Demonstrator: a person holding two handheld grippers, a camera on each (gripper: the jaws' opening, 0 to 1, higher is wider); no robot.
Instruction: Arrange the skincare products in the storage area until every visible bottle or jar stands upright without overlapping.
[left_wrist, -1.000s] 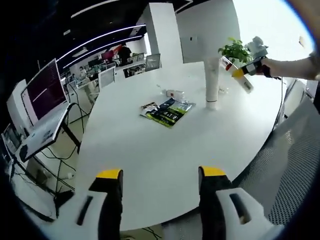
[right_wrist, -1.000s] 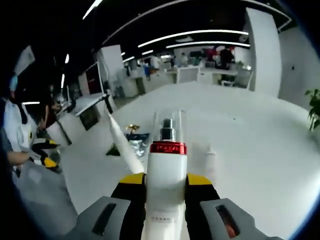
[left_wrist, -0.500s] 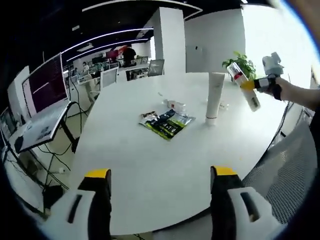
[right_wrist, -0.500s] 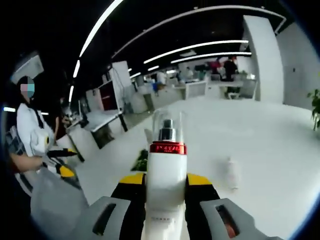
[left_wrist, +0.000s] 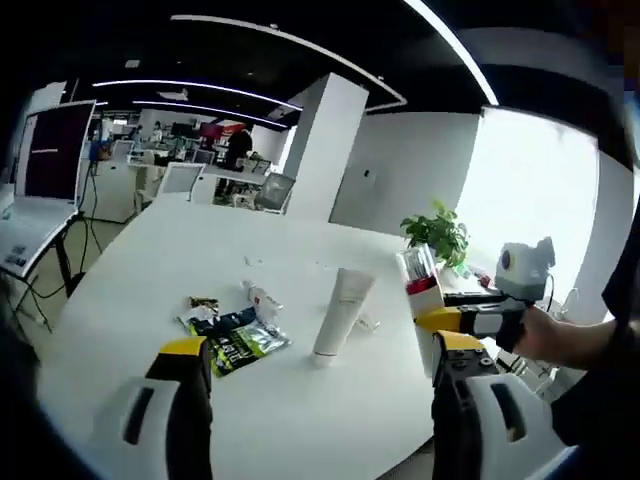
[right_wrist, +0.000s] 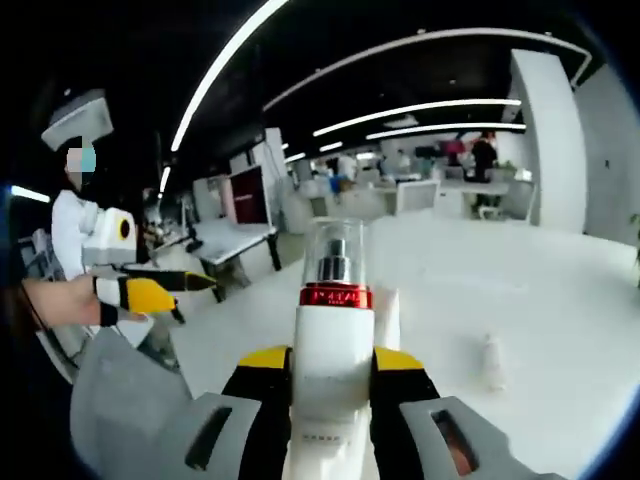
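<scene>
While the left tool (left_wrist: 315, 375) gapes over the table (left_wrist: 130, 300), the right tool (right_wrist: 331, 368) pinches the pump bottle (right_wrist: 333, 330) upright.

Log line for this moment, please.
right gripper: shut on pump bottle, held upright | left gripper: open | white tube: upright on table

A wide white surface (left_wrist: 150, 260) runs through an open office. A white square pillar (left_wrist: 322, 150) rises at its far side, a bright window (left_wrist: 525, 200) to the right. Strip lights (right_wrist: 420, 108) cross the dark ceiling; a leafy plant (left_wrist: 438, 228) stands near the window.
</scene>
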